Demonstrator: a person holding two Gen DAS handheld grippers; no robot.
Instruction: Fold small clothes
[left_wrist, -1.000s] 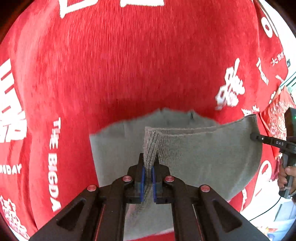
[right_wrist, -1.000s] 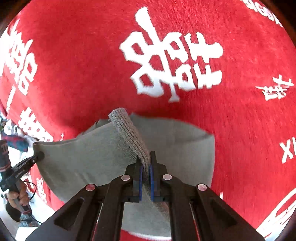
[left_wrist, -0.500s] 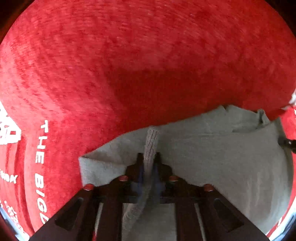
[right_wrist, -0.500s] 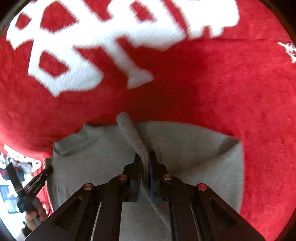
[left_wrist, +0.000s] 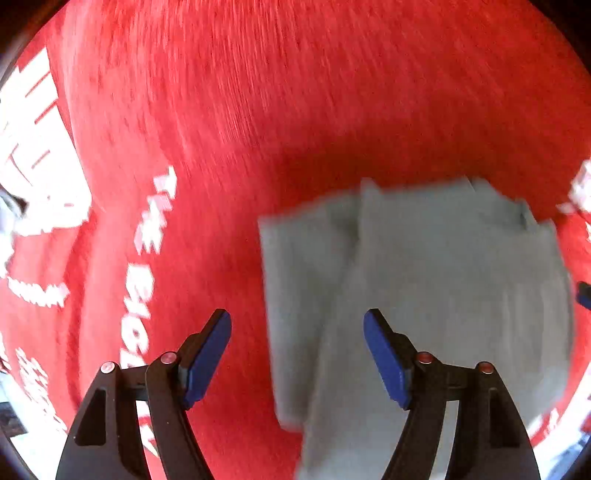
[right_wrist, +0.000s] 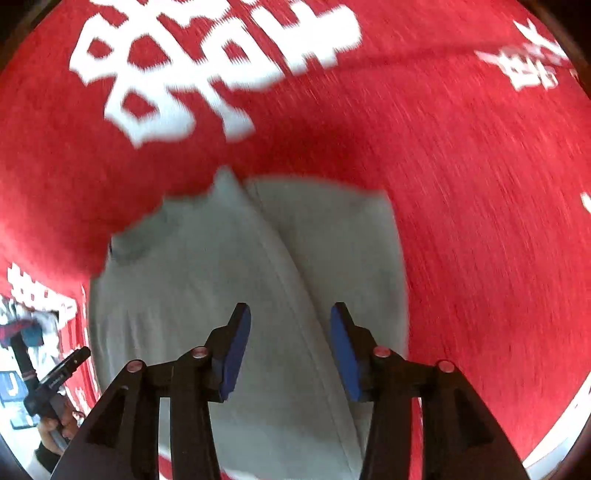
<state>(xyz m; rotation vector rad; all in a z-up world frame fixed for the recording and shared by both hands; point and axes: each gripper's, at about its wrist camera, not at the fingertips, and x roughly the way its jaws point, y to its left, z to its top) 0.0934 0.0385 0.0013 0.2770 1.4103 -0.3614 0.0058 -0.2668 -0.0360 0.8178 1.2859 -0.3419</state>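
The folded garment (left_wrist: 436, 295) is lying flat on the cloth (left_wrist: 295, 110) covering the tabletop. The left tongs (left_wrist: 297, 354) are hovering over its left edge; the right tongs (right_wrist: 290, 349) are hovering above its middle fold.

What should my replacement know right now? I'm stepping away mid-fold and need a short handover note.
Left hand-held gripper: open, holding nothing, over the left edge of the grey garment.
Right hand-held gripper: open, holding nothing, above the garment's raised ridge.
The garment lies on the red printed cloth, with one layer folded over another.
Done: one fold laid down, both grips let go.
Left: check the edges line up, smooth it, fold again if needed.
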